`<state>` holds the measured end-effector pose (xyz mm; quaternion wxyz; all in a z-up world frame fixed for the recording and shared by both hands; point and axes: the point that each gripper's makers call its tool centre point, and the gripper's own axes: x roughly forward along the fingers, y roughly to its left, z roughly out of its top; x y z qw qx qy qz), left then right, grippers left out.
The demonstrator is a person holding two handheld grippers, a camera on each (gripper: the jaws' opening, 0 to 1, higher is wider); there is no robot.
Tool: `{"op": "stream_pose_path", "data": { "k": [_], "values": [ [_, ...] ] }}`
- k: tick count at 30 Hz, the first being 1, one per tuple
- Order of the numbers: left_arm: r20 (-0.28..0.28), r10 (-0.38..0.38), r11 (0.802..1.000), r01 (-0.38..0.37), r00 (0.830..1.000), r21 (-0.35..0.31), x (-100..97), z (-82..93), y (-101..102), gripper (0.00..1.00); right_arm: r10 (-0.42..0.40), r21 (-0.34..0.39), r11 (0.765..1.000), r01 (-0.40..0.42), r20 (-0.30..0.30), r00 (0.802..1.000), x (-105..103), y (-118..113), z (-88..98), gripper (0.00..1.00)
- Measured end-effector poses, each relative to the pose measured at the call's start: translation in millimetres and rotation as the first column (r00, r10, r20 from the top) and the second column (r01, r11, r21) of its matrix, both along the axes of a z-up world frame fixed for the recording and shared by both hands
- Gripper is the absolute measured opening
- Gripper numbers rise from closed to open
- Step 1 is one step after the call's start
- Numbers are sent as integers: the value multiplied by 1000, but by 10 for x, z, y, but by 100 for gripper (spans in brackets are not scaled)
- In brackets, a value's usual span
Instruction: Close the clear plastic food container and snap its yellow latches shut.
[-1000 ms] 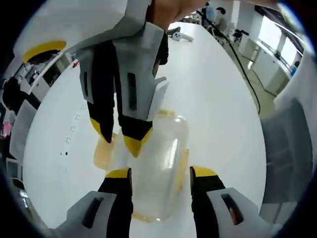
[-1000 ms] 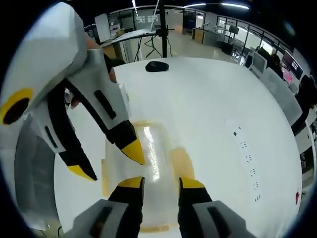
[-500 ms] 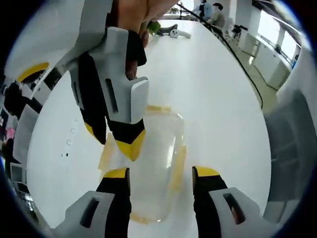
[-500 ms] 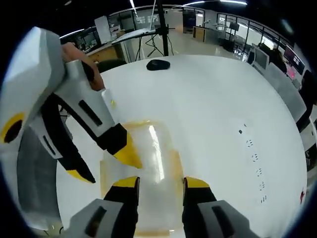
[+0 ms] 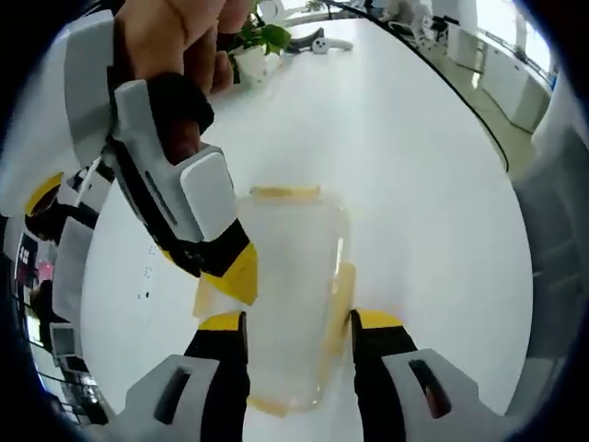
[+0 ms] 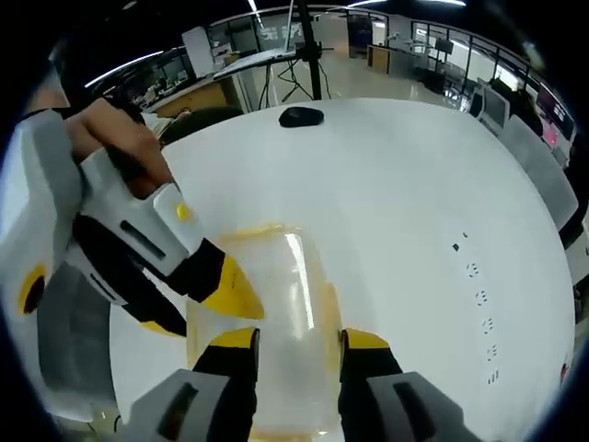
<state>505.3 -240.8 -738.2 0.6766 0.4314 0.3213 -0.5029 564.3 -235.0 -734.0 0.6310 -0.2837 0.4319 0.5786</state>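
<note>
One potted plant (image 5: 260,48) stands beyond the container (image 5: 290,295).

**Container on the table, a gripper at each side**

The food container (image 5: 290,295) sits on the table (image 5: 414,166), between the left gripper (image 5: 296,324) jaws. The right gripper (image 5: 230,267) reaches in from the left, its tip at the container's edge. In the right gripper view, the container (image 6: 276,313) lies ahead of the right gripper (image 6: 296,339), the left gripper (image 6: 216,299) beside it. A mouse (image 6: 301,116) rests far behind.

Right gripper (image 5: 241,276) lowered beside container (image 5: 290,285) (fingers closed).
</note>
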Motion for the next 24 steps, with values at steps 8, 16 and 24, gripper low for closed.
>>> {"op": "stream_pose_path", "data": {
  "k": [8, 16, 24],
  "values": [
    [17, 6, 1000, -6, 1000, 14, 11, -22, -5, 42, 48, -30, 998, -48, -8, 999, -4, 9, -12, 32],
    [20, 16, 1000, -16, 1000, 24, 29, -24, -1, 40, 82, -60, 995, -83, -20, 996, -18, 13, -18, 30],
    [57, 34, 999, -36, 998, 36, 72, 16, 44, 35, 92, -103, 990, -97, -52, 994, -4, 15, -50, 26]
  ]
}}
